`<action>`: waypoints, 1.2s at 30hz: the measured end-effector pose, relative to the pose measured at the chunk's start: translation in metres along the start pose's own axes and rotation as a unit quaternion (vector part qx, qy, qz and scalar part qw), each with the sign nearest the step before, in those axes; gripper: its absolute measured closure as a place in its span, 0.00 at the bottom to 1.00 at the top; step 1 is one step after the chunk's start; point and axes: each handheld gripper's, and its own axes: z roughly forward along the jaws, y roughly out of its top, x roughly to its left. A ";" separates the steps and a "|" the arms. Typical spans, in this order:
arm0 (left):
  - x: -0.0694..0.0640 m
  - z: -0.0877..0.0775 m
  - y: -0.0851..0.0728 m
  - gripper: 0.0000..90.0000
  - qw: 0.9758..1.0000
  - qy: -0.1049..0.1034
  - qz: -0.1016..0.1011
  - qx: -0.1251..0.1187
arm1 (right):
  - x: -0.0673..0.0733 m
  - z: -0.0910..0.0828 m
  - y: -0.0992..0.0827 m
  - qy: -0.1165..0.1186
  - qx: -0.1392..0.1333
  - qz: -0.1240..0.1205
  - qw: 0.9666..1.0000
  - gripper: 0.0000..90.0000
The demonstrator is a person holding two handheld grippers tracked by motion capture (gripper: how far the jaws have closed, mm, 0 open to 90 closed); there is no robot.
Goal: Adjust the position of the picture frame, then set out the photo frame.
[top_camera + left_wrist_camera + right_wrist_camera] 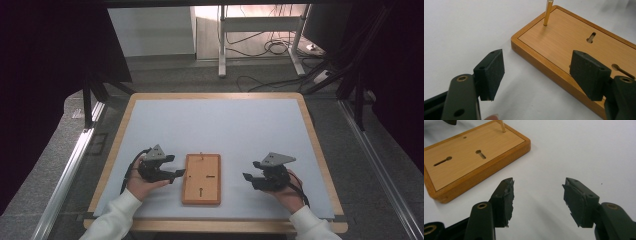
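Both grippers, left gripper (176, 173) and right gripper (247, 177), hold their fingers wide and empty beside the wooden peg board (201, 178); I'd steady its edge before touching the brass pin (548, 13).

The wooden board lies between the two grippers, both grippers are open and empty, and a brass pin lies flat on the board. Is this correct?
Not quite: the pin does not lie flat, it stands upright in the board near its far end, as the left gripper view shows. The rest holds: the board lies between the left gripper and the right gripper, both open and empty.
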 end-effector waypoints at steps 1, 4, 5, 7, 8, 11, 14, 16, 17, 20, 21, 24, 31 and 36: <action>0.000 0.000 0.000 0.31 1.000 0.000 0.001 0.000 | 0.000 0.000 -0.001 0.000 0.002 -0.001 1.000 0.46; 0.000 0.001 0.001 0.31 1.000 0.000 0.003 0.001 | -0.001 -0.001 -0.003 -0.003 0.005 0.001 1.000 0.45; 0.000 0.001 0.001 0.31 1.000 0.000 0.003 0.001 | -0.001 -0.001 -0.004 -0.003 0.004 0.003 1.000 0.45; -0.001 0.002 0.002 0.31 1.000 0.002 0.005 0.000 | -0.001 -0.002 -0.005 -0.004 0.004 0.005 1.000 0.44; -0.001 0.002 0.004 0.30 1.000 0.003 0.007 -0.003 | -0.001 -0.003 -0.007 -0.005 0.004 0.006 1.000 0.44; 0.000 0.005 0.007 0.30 1.000 0.002 0.010 -0.007 | -0.001 -0.003 -0.008 -0.007 0.005 0.008 1.000 0.43; 0.001 0.011 0.016 0.29 1.000 0.003 0.021 -0.011 | 0.000 -0.002 -0.009 -0.006 0.007 0.007 1.000 0.42; 0.003 0.020 0.025 0.29 0.999 -0.008 0.027 -0.017 | 0.000 -0.002 -0.010 -0.005 0.008 0.006 1.000 0.42; 0.003 0.020 0.025 0.29 0.999 -0.008 0.027 -0.017 | 0.000 -0.002 -0.010 -0.006 0.009 0.007 1.000 0.42; 0.004 0.031 0.032 0.29 0.999 -0.019 0.034 -0.013 | -0.001 -0.003 -0.012 -0.008 0.008 0.009 1.000 0.42; 0.005 0.035 0.034 0.29 0.999 -0.023 0.038 -0.008 | -0.001 -0.004 -0.012 -0.009 0.009 0.010 1.000 0.42; 0.005 0.042 0.039 0.29 0.998 -0.030 0.047 0.000 | -0.002 -0.005 -0.012 -0.010 0.007 0.012 1.000 0.42; 0.005 0.066 0.050 0.38 0.996 -0.062 0.057 0.010 | -0.001 -0.004 -0.012 -0.009 0.008 0.009 1.000 0.42; 0.001 0.076 0.053 0.60 0.994 -0.077 0.077 0.023 | -0.003 -0.004 -0.013 -0.011 0.009 0.013 1.000 0.41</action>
